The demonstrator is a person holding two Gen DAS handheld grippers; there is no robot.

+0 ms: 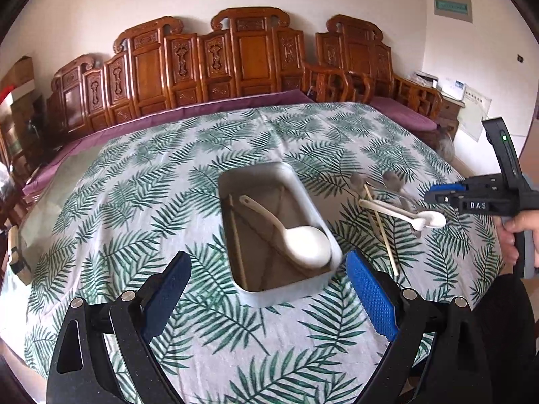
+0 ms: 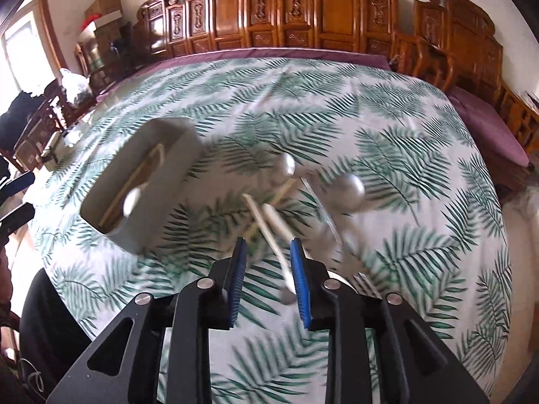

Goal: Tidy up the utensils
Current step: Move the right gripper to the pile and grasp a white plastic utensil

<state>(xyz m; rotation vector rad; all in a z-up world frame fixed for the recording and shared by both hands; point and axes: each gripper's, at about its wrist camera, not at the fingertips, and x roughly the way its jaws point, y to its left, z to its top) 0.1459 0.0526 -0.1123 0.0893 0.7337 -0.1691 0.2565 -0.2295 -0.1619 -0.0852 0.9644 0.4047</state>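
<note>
Right wrist: white spoon point(image 2: 274, 232) btwn open right gripper point(image 2: 268, 247) fingers.

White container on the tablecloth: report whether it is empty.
Not empty. The white container holds a large white spoon resting against its inner wall, and chopsticks along its floor.

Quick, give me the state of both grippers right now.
Left gripper: jaws wide open, holding nothing, poised before the white bin.
Right gripper: jaws open, holding nothing, over the white spoon on the table.
</note>
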